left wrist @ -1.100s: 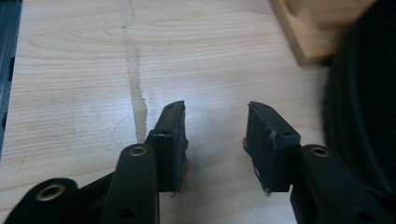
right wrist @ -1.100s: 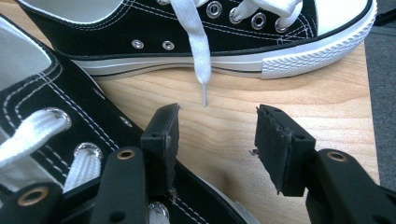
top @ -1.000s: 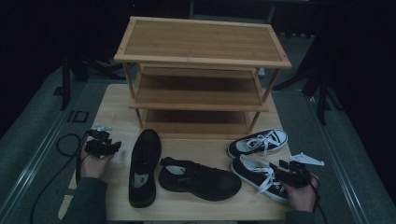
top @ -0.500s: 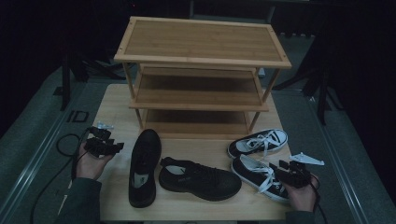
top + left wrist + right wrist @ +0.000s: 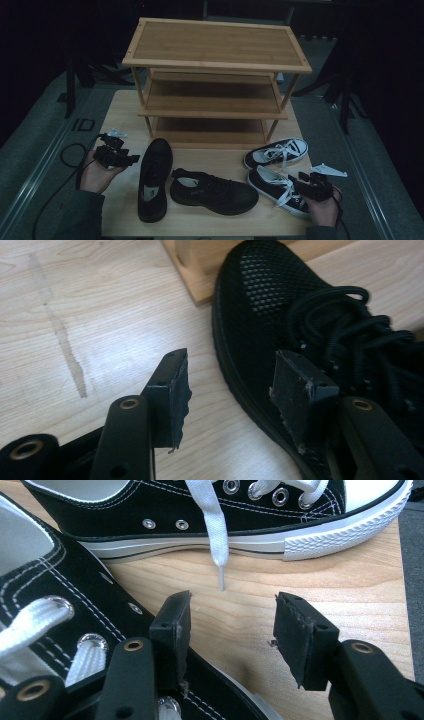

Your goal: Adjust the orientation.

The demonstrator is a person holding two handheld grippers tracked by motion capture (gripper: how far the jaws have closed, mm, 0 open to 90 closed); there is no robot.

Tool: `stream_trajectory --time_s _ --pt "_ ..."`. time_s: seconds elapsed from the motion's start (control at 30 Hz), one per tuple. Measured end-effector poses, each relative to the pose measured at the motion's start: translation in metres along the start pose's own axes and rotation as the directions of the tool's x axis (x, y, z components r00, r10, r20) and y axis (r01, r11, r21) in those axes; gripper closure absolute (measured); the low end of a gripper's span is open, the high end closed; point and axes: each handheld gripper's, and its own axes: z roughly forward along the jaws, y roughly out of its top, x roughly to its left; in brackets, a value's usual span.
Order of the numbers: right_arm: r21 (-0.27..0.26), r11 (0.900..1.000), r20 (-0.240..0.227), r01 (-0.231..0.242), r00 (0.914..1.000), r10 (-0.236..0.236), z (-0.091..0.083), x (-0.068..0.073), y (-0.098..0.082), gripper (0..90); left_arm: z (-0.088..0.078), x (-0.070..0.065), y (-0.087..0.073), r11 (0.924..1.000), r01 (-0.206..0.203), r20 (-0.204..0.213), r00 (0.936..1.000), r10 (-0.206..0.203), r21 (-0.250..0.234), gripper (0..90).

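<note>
Saw almost no change against the two pictures before. Kept the bamboo shoe rack [image 5: 215, 47] at the back of the table [image 5: 122, 115], all three shelves bare. Left all four shoes in front of it, in the same places: the long black shoe [image 5: 154, 177] with its toe toward the rack, the second black shoe [image 5: 215, 191] lying across beside it, the far sneaker [image 5: 276, 152] and the near sneaker [image 5: 277, 187] at the right side.

Moved only the left gripper [image 5: 120, 155], and only a little, closer to the long black shoe [image 5: 280, 305]. Held its jaws wide apart with nothing between them, one jaw over the wood and the other over the rim of the mesh upper. Held the right gripper [image 5: 315, 186] in its place, also wide open and empty, one jaw above the near sneaker [image 5: 45, 605], with bare wood and the tip of a white lace [image 5: 220, 580] in the gap.

Judged from this: no shoe taken yet, both hands likely lining up for a first grasp, the whole placing on the shelves not yet begun.

Noted a pale wooden tabletop with a long dull streak [image 5: 65, 350]. Noted around it a dark room, grey floor, and a black cable [image 5: 67, 150] looping off the left edge.
</note>
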Motion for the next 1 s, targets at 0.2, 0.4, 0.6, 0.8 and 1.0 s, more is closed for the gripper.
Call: stream_trajectory --time_s 0.2,0.4,0.6,0.8,1.0 --pt "-0.001 1.0 0.0 -0.002 1.0 0.002 0.0 0.0 0.0 48.7 -0.004 -0.006 0.003 0.9998 -0.02 0.028 0.9994 0.02 0.007 45.8" --pt "-0.002 1.0 -0.003 -0.001 1.0 0.001 0.0 -0.001 0.0 48.5 -0.007 -0.012 0.006 0.9992 -0.04 0.06 0.9974 0.04 0.007 43.9" --pt "-0.001 1.0 -0.006 -0.002 1.0 0.002 0.0 -0.001 -0.001 48.3 -0.012 -0.016 0.006 0.9985 -0.056 0.073 0.9958 0.055 0.0 42.3" --pt "-0.001 1.0 -0.006 -0.001 1.0 0.001 0.0 -0.001 0.0 48.3 -0.017 -0.018 0.006 0.9983 -0.057 0.105 0.9928 0.058 -0.013 41.8" --pt "-0.001 1.0 -0.006 -0.002 1.0 0.002 0.0 -0.001 -0.001 48.1 -0.022 -0.024 0.007 0.9971 -0.07 0.106 0.9917 0.073 -0.028 41.0"
